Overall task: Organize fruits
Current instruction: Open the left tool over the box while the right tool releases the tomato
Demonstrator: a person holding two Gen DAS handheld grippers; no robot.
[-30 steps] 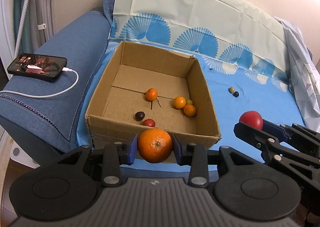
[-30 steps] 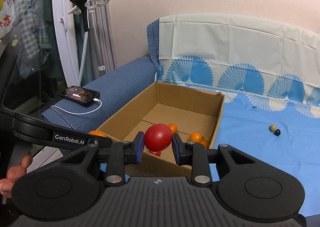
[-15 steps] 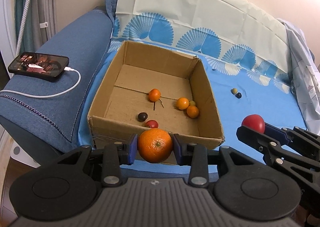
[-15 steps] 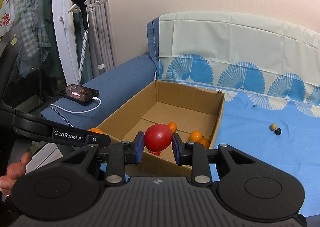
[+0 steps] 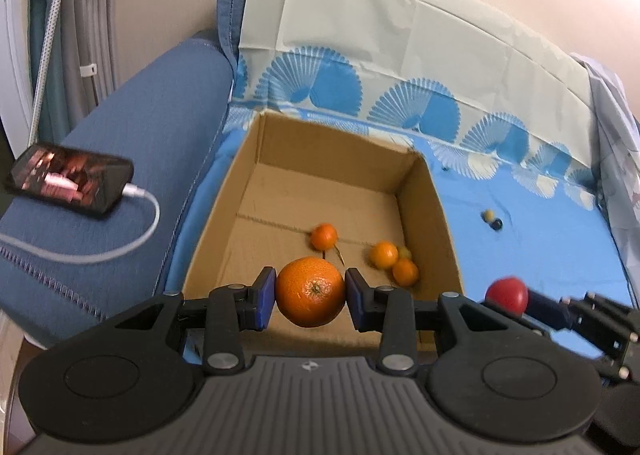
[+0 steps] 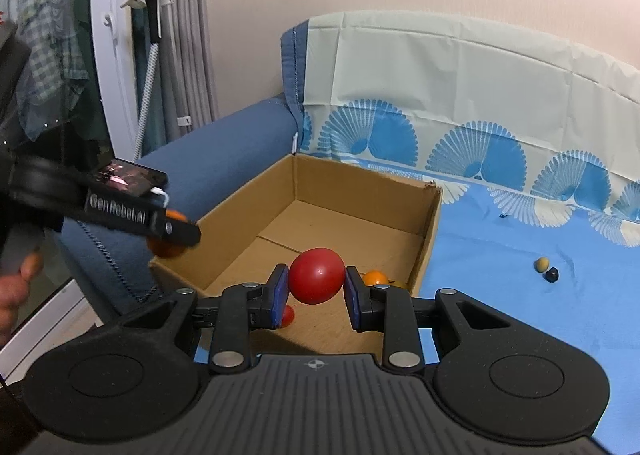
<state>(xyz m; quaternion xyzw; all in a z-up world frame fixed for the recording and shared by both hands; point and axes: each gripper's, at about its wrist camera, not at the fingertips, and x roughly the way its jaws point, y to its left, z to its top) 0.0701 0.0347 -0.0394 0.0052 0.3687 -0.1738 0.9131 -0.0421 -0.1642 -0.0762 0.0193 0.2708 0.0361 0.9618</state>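
Observation:
My left gripper [image 5: 311, 292] is shut on a big orange [image 5: 311, 291] and holds it over the near edge of an open cardboard box [image 5: 416, 191]. My right gripper [image 6: 316, 282] is shut on a red tomato [image 6: 317, 279], above the box's near right corner [image 6: 430, 223]. In the left wrist view the tomato [image 5: 506, 293] shows at the right. Three small oranges [image 5: 324, 236] lie in the box with a small greenish fruit. A small red fruit [image 6: 287, 315] lies in the box below my right fingers. The left gripper [image 6: 176, 229] shows at the left.
The box stands on a blue patterned sheet [image 5: 540, 239] over a sofa. Two small fruits, one yellowish and one dark [image 5: 493, 219], lie on the sheet to the right. A phone [image 5: 72, 183] with a white cable rests on the blue armrest at the left.
Both grippers have moved forward toward the box with their fruits still held. The orange is now over the box's near edge, and the tomato is above its near right corner.

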